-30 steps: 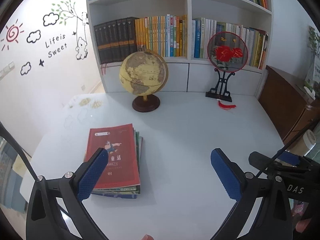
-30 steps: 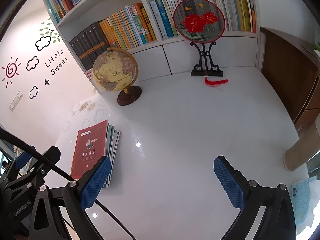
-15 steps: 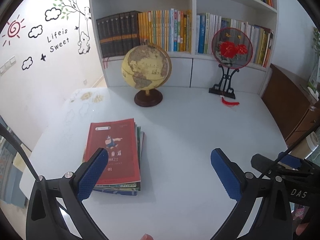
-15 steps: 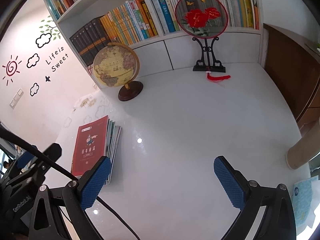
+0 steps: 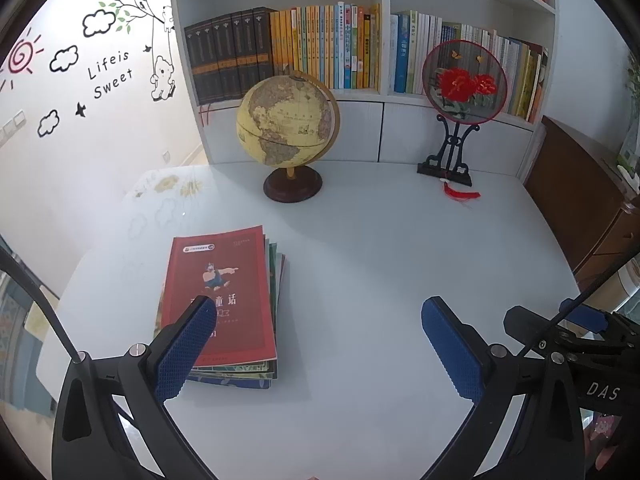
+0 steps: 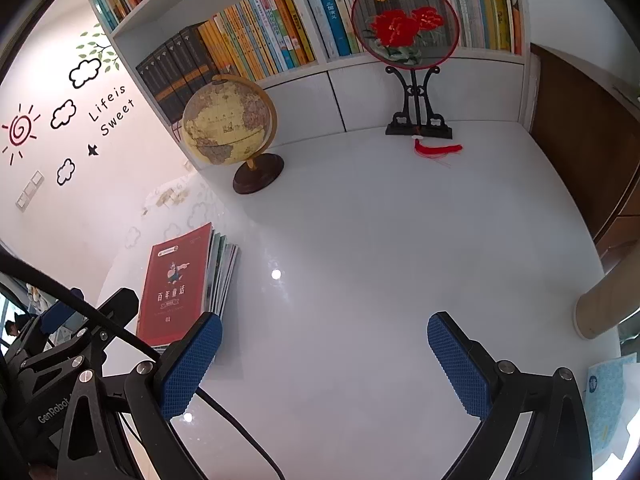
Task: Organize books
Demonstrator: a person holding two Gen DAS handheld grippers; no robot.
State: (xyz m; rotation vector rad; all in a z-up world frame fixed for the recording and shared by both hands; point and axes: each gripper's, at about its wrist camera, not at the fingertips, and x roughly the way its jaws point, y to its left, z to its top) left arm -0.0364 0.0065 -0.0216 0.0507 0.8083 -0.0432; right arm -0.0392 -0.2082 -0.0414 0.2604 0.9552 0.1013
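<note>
A stack of several books with a red-covered book (image 5: 224, 288) on top lies flat on the white table (image 5: 380, 280), left of centre. It also shows in the right wrist view (image 6: 176, 284). My left gripper (image 5: 320, 344) is open and empty, held above the table just in front of the stack, its left finger overlapping the red cover in view. My right gripper (image 6: 324, 364) is open and empty, to the right of the stack. The other gripper's body shows at the right edge of the left wrist view (image 5: 568, 340).
A globe (image 5: 288, 128) on a dark round base stands at the back of the table. A round red-flower fan on a black stand (image 5: 460, 92) with a red tassel (image 5: 460, 194) stands back right. A filled white bookshelf (image 5: 320, 48) is behind. A brown cabinet (image 5: 592, 200) is at right.
Both views have tilted and pulled back slightly, so the shelf, globe and book stack sit lower in frame. Both grippers stay open. The books have not moved.
</note>
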